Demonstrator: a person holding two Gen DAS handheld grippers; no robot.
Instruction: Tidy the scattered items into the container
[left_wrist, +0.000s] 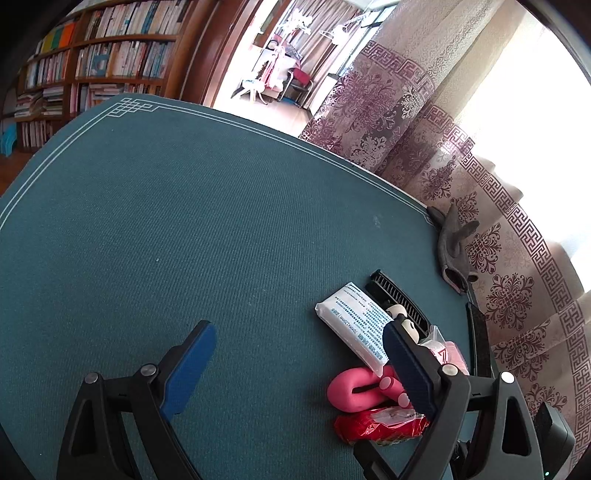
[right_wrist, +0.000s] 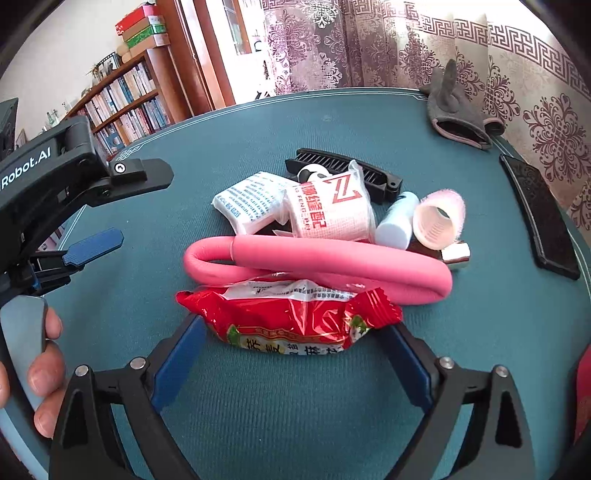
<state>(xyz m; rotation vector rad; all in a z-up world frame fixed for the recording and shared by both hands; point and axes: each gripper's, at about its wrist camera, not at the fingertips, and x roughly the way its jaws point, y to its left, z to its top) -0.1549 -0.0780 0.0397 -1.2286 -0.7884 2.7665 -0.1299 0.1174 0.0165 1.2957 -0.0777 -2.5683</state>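
A red snack packet (right_wrist: 291, 321) lies on the green table mat (right_wrist: 295, 406) between the tips of my right gripper (right_wrist: 293, 356), which is open, one blue pad at each end of the packet. Behind the packet lie a pink foam loop (right_wrist: 317, 258), a white wrapped roll with red print (right_wrist: 328, 210), a white tissue pack (right_wrist: 247, 203), a white bottle (right_wrist: 397, 221) and a pink hair roller (right_wrist: 439, 218). My left gripper (left_wrist: 299, 354) hovers open over bare mat left of the pile, its right finger in front of the pink loop (left_wrist: 351, 391) and tissue pack (left_wrist: 351, 321).
A black slatted piece (right_wrist: 343, 166) lies behind the pile and a flat black panel (right_wrist: 539, 218) at the right edge. A grey mitten-like thing (right_wrist: 458, 107) sits at the far corner by the curtain. A hand (right_wrist: 44, 350) holds the left gripper's handle. Bookshelves stand beyond the table.
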